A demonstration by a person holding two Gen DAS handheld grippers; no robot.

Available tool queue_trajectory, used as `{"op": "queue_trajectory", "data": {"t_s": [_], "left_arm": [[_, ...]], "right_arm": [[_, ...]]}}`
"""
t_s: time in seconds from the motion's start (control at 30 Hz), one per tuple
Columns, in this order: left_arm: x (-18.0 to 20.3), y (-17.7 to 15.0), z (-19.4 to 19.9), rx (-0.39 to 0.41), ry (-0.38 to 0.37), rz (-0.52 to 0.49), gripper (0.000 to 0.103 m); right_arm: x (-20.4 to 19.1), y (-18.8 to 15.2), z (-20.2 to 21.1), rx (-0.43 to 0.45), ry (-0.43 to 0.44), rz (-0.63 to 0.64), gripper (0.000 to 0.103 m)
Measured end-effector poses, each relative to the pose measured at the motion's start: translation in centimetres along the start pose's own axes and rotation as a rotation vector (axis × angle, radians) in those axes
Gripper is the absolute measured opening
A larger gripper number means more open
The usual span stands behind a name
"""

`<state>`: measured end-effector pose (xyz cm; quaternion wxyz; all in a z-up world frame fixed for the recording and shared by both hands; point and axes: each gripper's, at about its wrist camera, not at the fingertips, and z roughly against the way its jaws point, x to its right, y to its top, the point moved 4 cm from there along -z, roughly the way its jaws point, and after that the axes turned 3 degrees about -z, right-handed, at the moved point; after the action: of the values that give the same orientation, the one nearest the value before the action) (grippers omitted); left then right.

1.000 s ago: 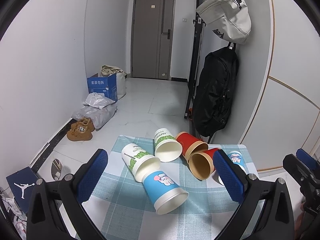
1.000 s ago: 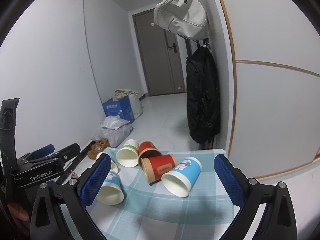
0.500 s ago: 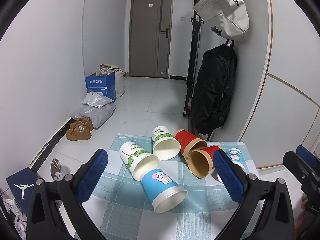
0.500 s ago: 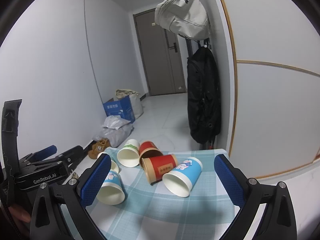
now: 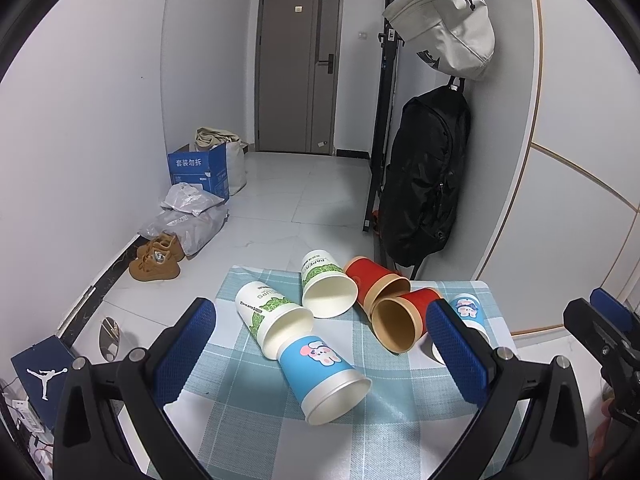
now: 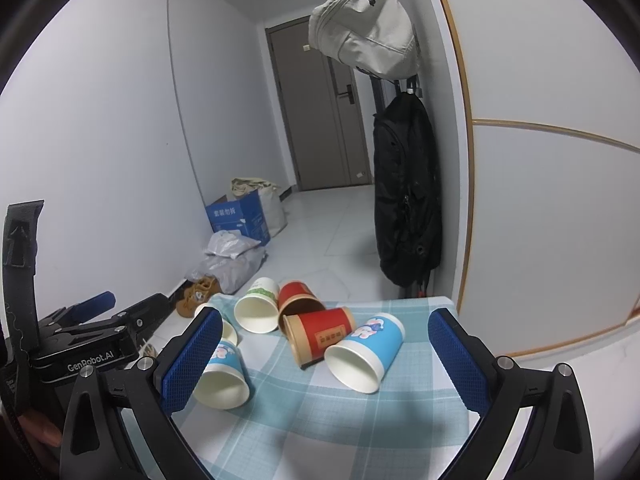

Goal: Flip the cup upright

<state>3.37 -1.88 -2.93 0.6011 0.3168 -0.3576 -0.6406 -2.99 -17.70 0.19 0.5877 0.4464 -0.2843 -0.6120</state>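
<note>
Slight fwd creep since prior frames; L gripper (image 5: 320,348) & R gripper (image 6: 325,356) both spread wide above tipped cups (image 5: 325,376).

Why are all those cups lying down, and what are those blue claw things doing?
A person holds a two-finger gripper in each hand. Six paper cups lie on their sides on the checkered tablecloth: two blue cartoon cups, two red cups and two white leafy cups. The left gripper and right gripper are both wide open above the table's near edge, holding nothing. No cup has been stood upright yet.
</note>
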Motion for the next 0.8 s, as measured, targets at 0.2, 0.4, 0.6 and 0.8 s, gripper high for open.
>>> {"op": "queue_trajectory", "data": {"t_s": [0.2, 0.4, 0.6, 0.8], "left_arm": [[0.1, -0.2, 0.0, -0.004, -0.007, 0.001, 0.102], [0.1, -0.5, -0.2, -0.018, -0.016, -0.012, 0.102], [-0.5, -1.5, -0.9, -0.073, -0.011, -0.029, 0.102], [-0.9, -4.2, -2.7, -0.204, -0.004, -0.087, 0.102]], "right_arm": [[0.2, -0.1, 0.0, -0.003, -0.002, -0.003, 0.103], [0.3, -0.2, -0.2, -0.009, -0.003, -0.007, 0.103], [0.5, -0.4, -0.4, -0.023, -0.008, -0.005, 0.103], [1.5, -0.6, -0.8, -0.046, -0.016, -0.017, 0.103]]}}
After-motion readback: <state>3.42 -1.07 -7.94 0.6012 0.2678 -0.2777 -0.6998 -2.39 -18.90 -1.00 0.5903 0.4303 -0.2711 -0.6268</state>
